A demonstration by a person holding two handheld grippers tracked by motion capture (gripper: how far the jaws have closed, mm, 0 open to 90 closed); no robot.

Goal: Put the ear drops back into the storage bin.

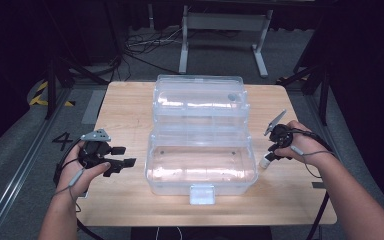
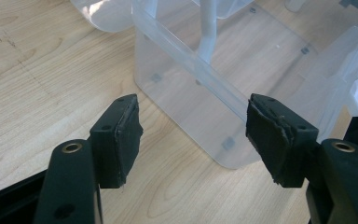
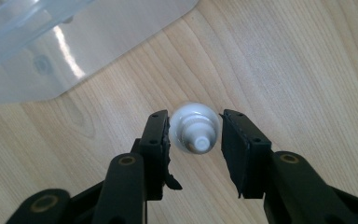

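The little white bottle point(image 3: 193, 130) stood upright on the wooden table point(image 1: 125, 100), just off the right-hand end of the clear plastic storage box point(image 1: 202, 170), which sat with its lid thrown back. From the right gripper view it looked straight down on the nozzle cap, so the bottle was between the two jaws of the right gripper point(image 3: 195, 135). The left pad seemed to be at or nearly at the bottle's side, while a sliver of table still showed on the other side. So the jaws were half apart around it, not yet clamped.

Handling guess: tiny thing, almost certainly very light, and the plastic looked smooth and rounded. That kind of bottle probably tips or squirts sideways if one pad gets there first, since there's no weight to hold it down. It's likely a bit squeezable too, so a hard pinch could well push out whatever's inside. Best bet seemed to be the wide body below the shoulder, with the pads square on opposite sides, not the skinny nozzle.

The left gripper point(image 2: 193, 140) hung off the box's other end with jaws wide apart, nothing between them but a view of the box's corner.
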